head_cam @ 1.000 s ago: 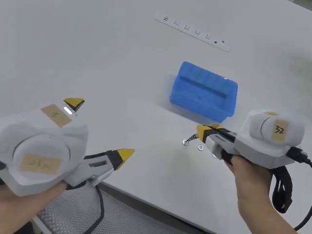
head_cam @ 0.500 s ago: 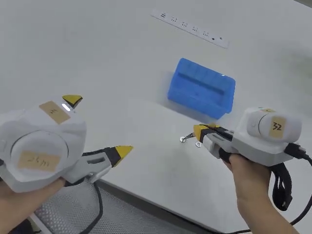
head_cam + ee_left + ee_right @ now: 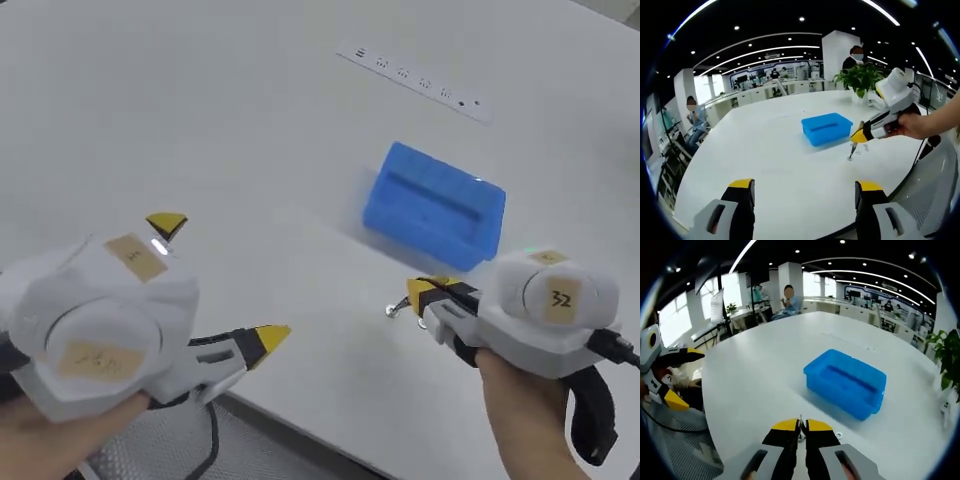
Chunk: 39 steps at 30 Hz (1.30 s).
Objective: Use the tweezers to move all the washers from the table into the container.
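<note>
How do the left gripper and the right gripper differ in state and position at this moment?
The left gripper has its jaws wide apart and holds nothing; the right gripper has its jaws shut on the tweezers. The left gripper is at the table's near edge, far from the blue container; the right gripper is close to it. Both are white with yellow jaw tips.

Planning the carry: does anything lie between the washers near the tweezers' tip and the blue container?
Nothing visible. The table between the washer beside the tweezers and the blue container is bare; the open left tool is off to the side.
</note>
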Tool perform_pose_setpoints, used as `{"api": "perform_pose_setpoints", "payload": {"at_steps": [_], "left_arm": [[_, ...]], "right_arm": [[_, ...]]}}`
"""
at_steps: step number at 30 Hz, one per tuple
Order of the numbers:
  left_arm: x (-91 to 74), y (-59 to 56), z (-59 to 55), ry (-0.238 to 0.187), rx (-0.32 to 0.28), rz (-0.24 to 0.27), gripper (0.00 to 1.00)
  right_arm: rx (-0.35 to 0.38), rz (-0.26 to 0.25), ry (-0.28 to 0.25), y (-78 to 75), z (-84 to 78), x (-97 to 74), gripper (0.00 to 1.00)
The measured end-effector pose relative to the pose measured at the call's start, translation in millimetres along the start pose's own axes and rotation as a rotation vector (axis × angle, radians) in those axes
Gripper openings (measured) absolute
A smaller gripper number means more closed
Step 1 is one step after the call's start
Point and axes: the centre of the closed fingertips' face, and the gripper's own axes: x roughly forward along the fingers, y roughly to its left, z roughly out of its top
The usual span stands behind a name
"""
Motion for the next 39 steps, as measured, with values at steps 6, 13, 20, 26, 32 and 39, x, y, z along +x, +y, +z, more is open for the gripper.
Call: {"api": "perform_pose_setpoints", "payload": {"at_steps": [6,13,20,26,32,39], "left_arm": [[0.2,-1.9,1.1,-0.026,-0.061,-0.015,0.97],[-1.7,-0.4,6.6,-0.052,-0.052,-0.010,0.99],[-3.5,2.1,7.7,-0.050,-0.030,0.015,0.99],[-4.1,4.1,4.7,-0.028,-0.031,0.029,0.99],[-2.4,3.1,0.0,0.009,-0.031,0.027,0.99],[-0.8,0.2,-1.6,0.016,-0.035,0.027,0.99]], "right_arm": [[-0.002,0.002,0.014,-1.4,-0.1,0.0,0.00],[0.053,0.018,0.012,-6.7,2.3,-4.7,0.00],[0.049,0.029,-0.037,-7.4,30.1,-13.3,0.00],[0.081,0.010,-0.136,-19.4,66.8,-15.0,0.00],[0.080,-0.011,-0.194,-34.3,101.0,-7.4,0.00],[0.055,-0.064,-0.198,-54.1,115.5,23.2,0.00]]}}
